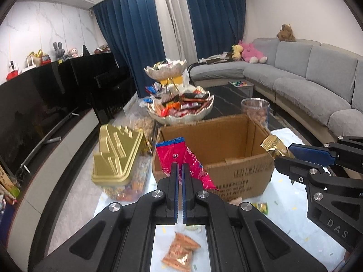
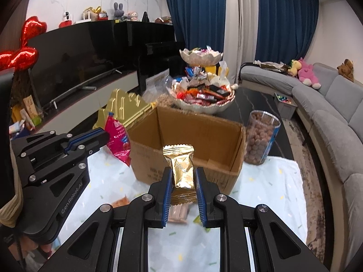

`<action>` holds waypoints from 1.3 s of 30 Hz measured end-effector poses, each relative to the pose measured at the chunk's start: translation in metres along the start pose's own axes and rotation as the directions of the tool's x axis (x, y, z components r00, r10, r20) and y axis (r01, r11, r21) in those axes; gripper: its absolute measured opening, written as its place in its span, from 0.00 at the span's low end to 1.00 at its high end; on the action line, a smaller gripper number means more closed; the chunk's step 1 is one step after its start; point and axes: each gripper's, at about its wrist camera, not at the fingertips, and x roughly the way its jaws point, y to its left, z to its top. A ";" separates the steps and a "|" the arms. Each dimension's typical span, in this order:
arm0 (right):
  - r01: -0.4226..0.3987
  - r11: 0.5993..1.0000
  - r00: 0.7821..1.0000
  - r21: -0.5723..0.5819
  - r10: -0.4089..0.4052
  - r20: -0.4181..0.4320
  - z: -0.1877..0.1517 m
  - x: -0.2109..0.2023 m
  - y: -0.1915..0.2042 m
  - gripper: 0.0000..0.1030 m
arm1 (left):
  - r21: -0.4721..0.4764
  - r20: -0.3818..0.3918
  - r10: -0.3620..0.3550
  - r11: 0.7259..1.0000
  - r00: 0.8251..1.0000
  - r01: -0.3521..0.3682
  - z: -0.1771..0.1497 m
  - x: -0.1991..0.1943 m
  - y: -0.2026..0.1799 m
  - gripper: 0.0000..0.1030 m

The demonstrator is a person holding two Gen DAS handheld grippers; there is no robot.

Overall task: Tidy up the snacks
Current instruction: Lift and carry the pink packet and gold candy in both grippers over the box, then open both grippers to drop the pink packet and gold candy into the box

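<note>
Nearest, loose packets [image 1: 180, 252] lie on the table short of the box [image 1: 226, 149], not yet sorted. The left gripper [image 1: 179, 174] has its jaws nearly shut on a pink packet [image 1: 181, 158] at the box's near left corner, and the right gripper [image 2: 181, 181] clamps a gold packet [image 2: 181, 165] narrowly by its sides just before the near wall; both seem held high to clear the rim for dropping in. Both tools reach level toward the open box, with a heaped snack bowl [image 2: 204, 108] beyond it.
</note>
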 end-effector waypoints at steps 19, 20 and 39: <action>0.069 0.995 0.995 0.069 -0.074 0.063 0.052 0.015 -0.020 0.21 | -0.028 0.051 0.020 0.999 0.998 -0.018 0.054 0.033 0.008 0.04; 0.075 0.994 0.995 0.074 -0.080 0.063 0.052 0.017 -0.021 0.21 | -0.031 0.051 0.021 0.999 0.998 -0.019 0.055 0.035 0.008 0.04; 0.160 0.977 0.986 0.141 -0.165 0.019 0.067 0.053 -0.031 0.21 | -0.056 0.014 0.030 0.998 0.999 -0.029 0.063 0.079 0.010 0.04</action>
